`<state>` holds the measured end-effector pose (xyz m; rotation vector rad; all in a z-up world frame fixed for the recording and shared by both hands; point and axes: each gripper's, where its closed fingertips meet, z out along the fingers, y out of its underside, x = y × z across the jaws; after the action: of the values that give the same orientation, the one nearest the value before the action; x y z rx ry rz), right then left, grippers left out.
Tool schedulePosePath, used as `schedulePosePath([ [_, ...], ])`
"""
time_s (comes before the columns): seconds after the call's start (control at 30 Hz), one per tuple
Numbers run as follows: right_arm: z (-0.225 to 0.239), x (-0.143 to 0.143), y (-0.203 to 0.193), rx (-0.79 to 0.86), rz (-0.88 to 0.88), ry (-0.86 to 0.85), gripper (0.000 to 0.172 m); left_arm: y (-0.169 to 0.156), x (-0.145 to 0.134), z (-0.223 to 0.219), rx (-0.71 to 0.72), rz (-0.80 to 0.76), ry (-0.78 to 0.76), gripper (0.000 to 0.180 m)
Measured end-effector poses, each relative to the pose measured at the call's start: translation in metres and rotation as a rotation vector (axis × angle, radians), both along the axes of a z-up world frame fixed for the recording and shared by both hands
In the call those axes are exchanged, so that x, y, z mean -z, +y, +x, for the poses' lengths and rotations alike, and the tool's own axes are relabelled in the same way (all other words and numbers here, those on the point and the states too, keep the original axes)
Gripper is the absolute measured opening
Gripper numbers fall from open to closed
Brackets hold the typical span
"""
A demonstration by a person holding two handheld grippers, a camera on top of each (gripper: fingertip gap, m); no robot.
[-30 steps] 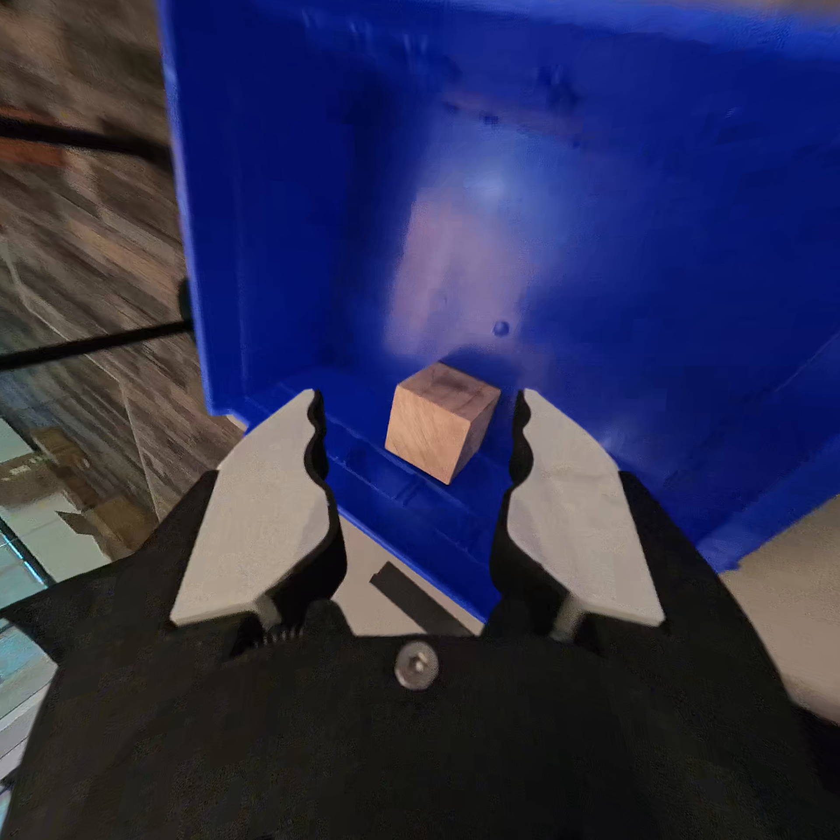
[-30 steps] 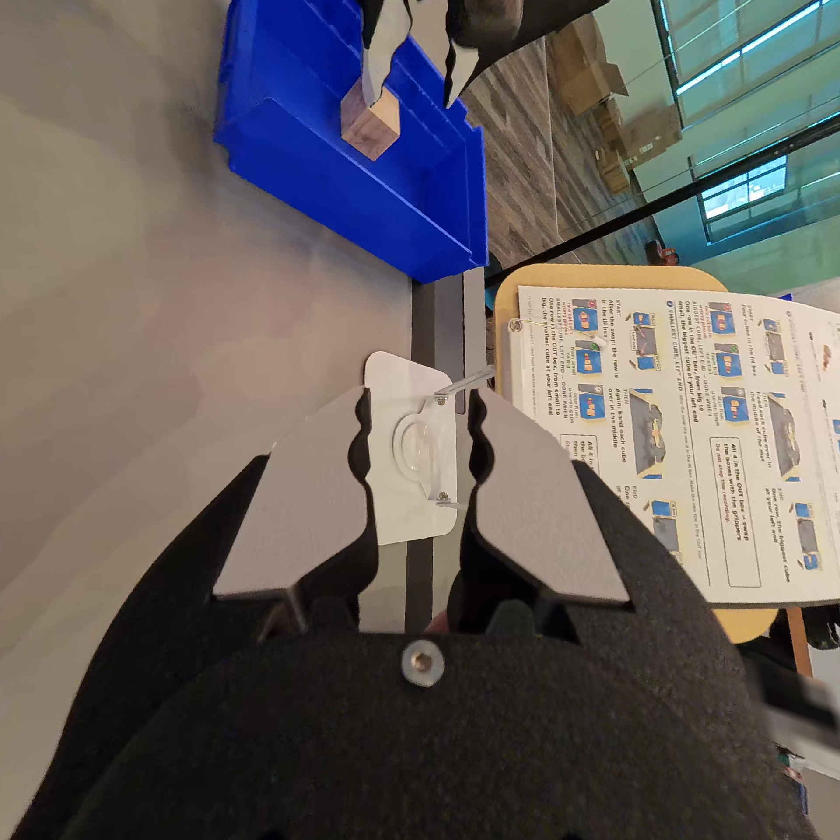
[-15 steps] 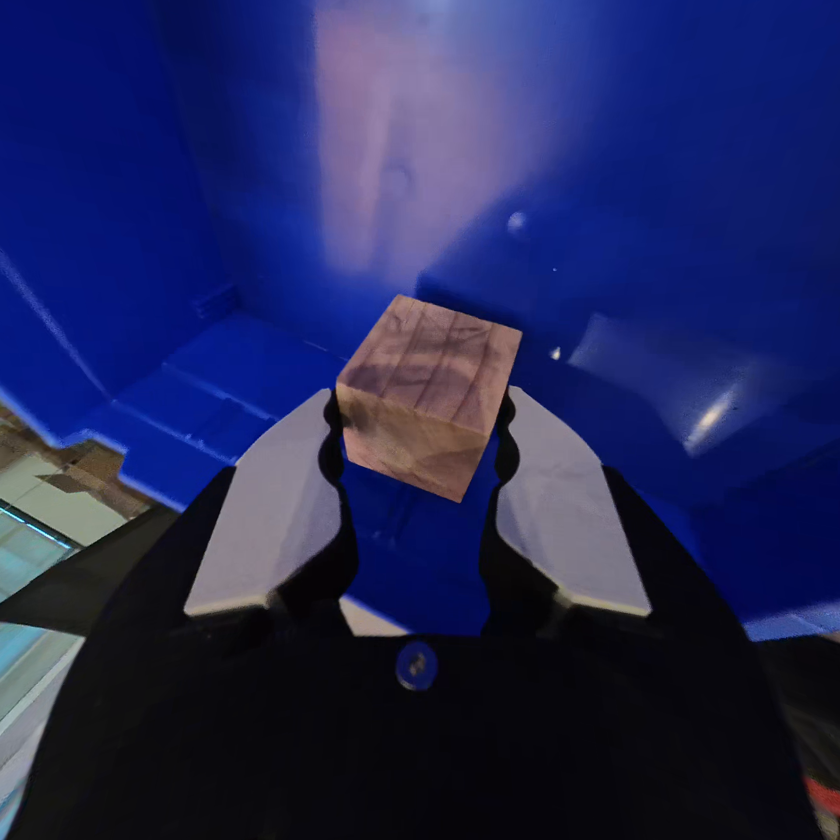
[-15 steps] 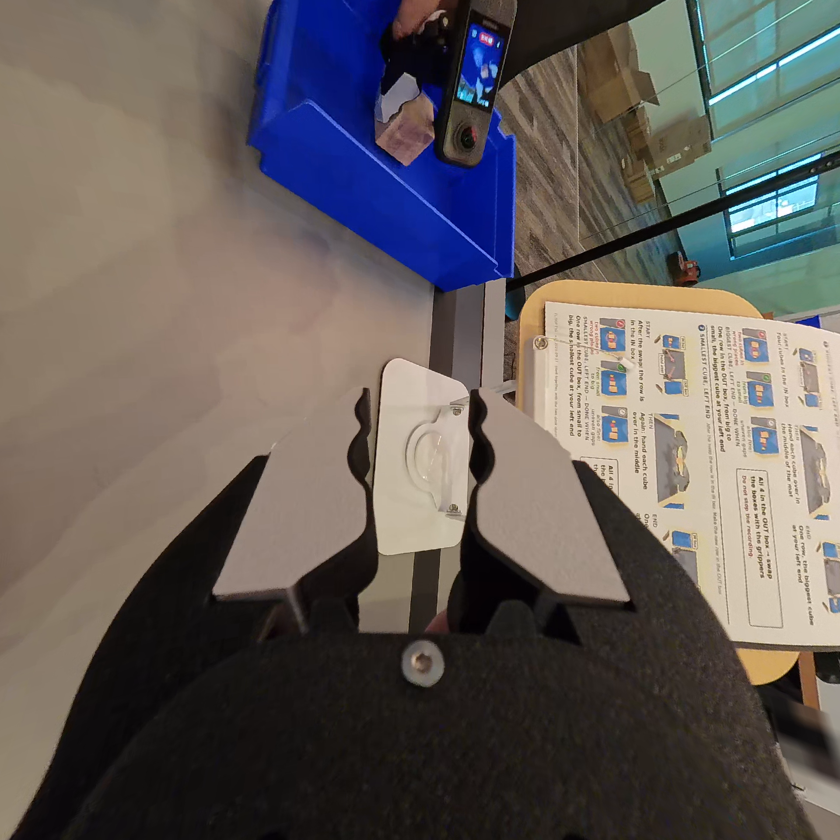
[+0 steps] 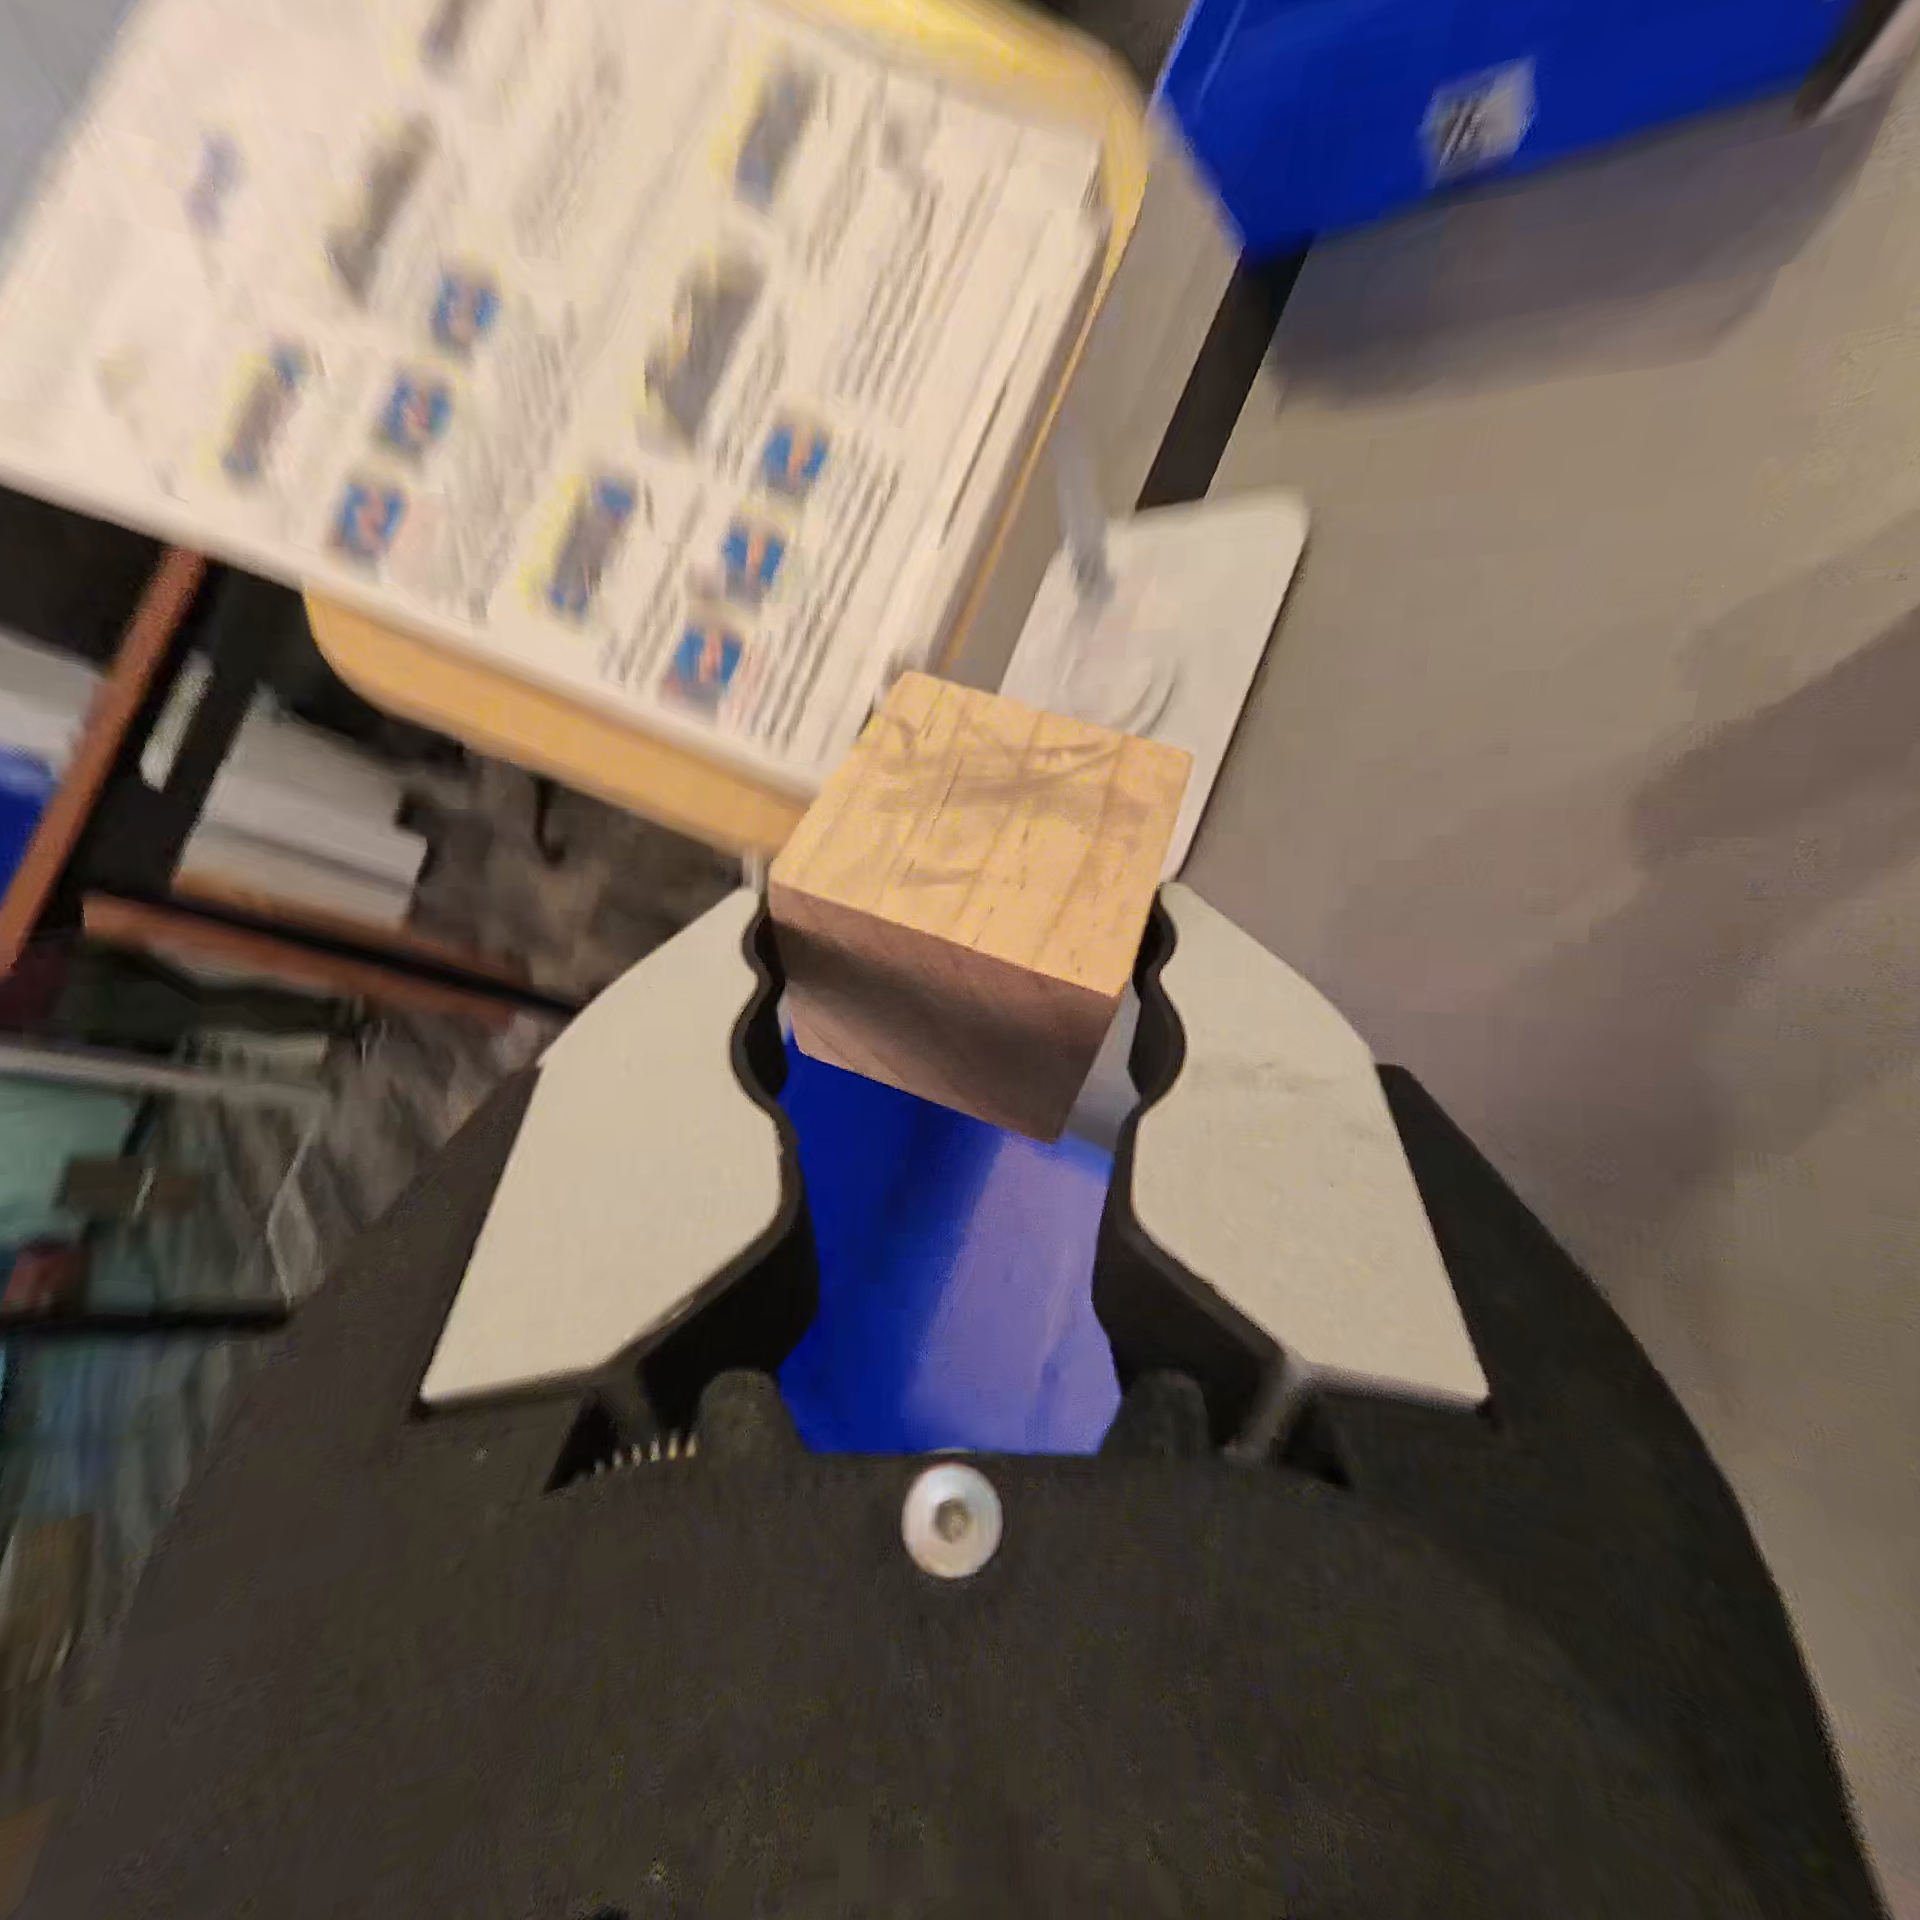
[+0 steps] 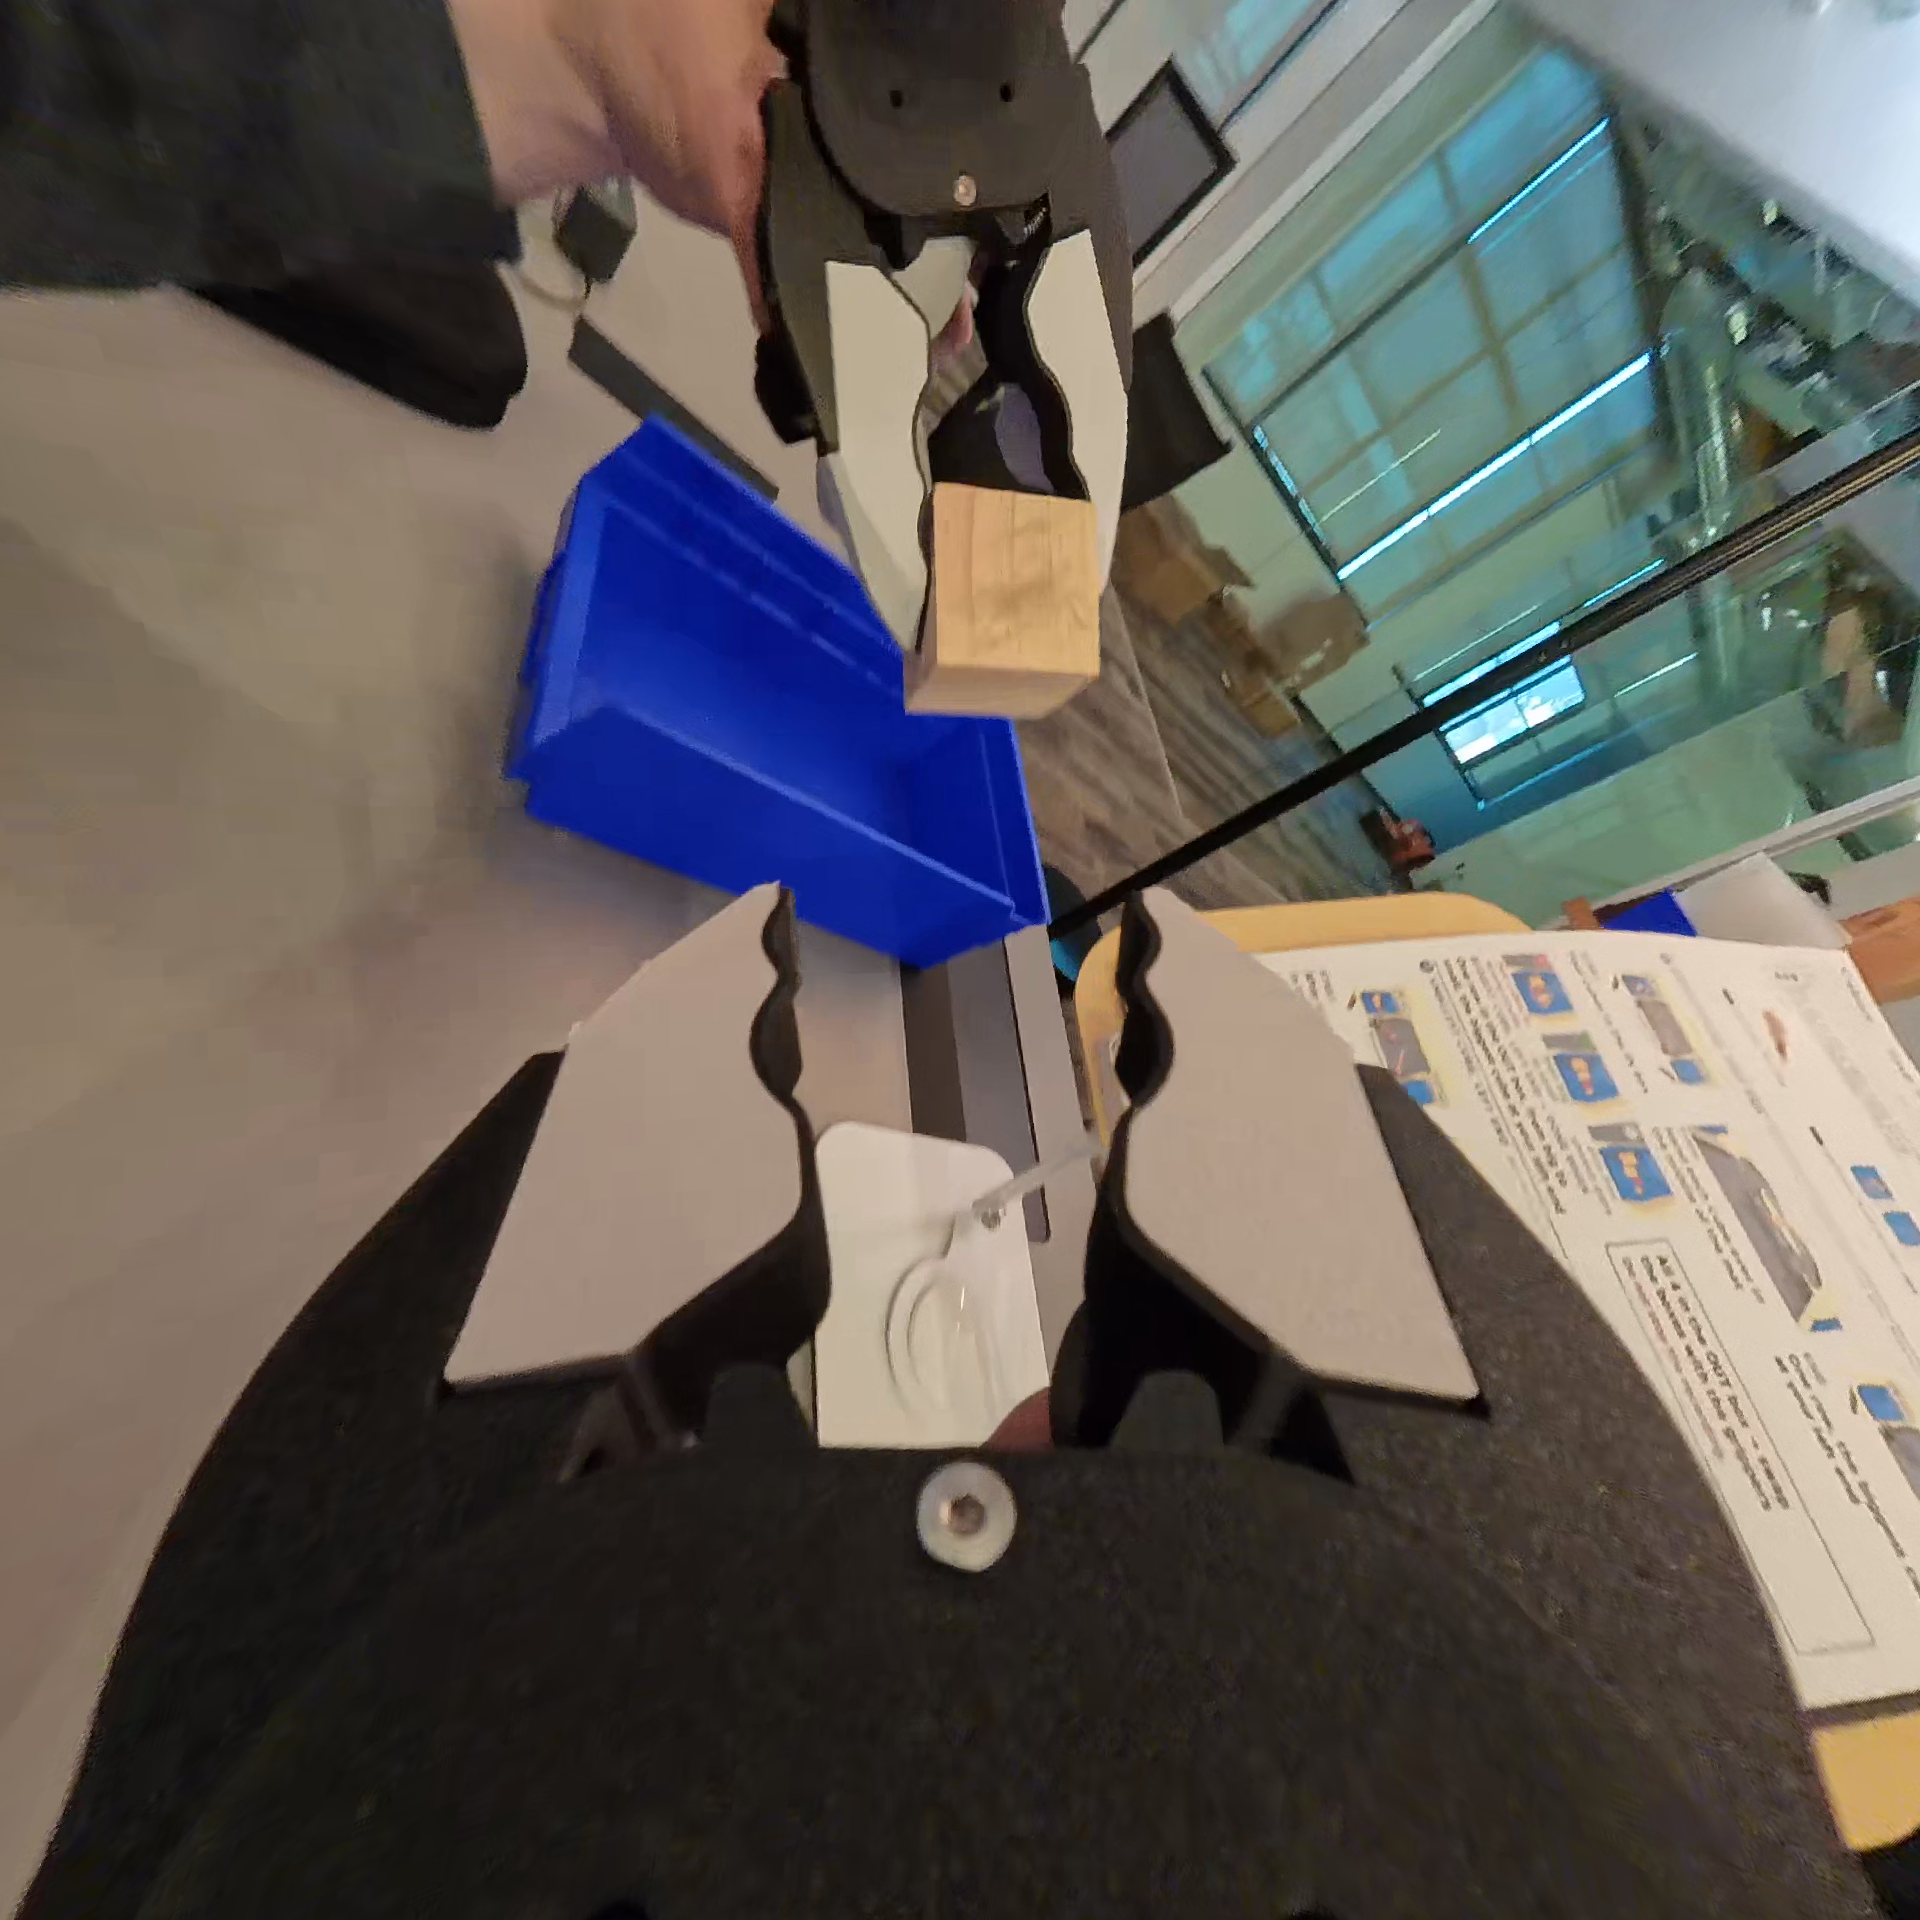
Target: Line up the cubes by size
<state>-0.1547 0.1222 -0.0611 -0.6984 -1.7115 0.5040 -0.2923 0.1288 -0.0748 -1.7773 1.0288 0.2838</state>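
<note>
Wooden cube (image 5: 977, 914) sits in the middle of the left wrist view, pinched between the two grey fingers of the left gripper (image 5: 961, 935). Both pads press on its sides, and it is up in the air. In the right wrist view the same cube (image 6: 1013, 608) shows near the top middle, hanging above the blue bin (image 6: 748, 727), which rests on the grey table (image 6: 260, 831). A hand (image 6: 623, 104) in the upper left of that view holds the left gripper (image 6: 1023, 582).

The right gripper (image 6: 961, 997) fills the lower part of its own view. Its fingers are spread wide and nothing is between them. A white plate (image 6: 925, 1288) lies on the table behind them. A paper sheet with small pictures (image 6: 1621, 1195) lies on a yellow board (image 6: 1299, 925) at the right side.
</note>
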Motion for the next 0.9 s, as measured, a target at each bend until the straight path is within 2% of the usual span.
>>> schedulePosePath([
  [0.17,-0.008,-0.011,-0.006,-0.007,-0.009,0.081,0.073,-0.019,-0.038,0.092,0.233,0.131,-0.114,0.065],
  [0.33,-0.006,-0.019,-0.007,-0.032,-0.024,0.128,0.076,-0.020,-0.052,0.132,0.324,0.198,-0.178,0.064],
  [0.53,-0.003,-0.028,-0.012,-0.051,0.011,0.181,0.070,-0.026,-0.054,0.159,0.402,0.218,-0.204,0.064],
  [0.6,-0.002,-0.029,-0.014,-0.059,0.028,0.189,0.065,-0.025,-0.056,0.160,0.403,0.219,-0.209,0.064],
  [0.9,-0.003,-0.032,-0.023,-0.091,0.021,0.200,0.063,-0.033,-0.058,0.159,0.426,0.229,-0.213,0.064],
])
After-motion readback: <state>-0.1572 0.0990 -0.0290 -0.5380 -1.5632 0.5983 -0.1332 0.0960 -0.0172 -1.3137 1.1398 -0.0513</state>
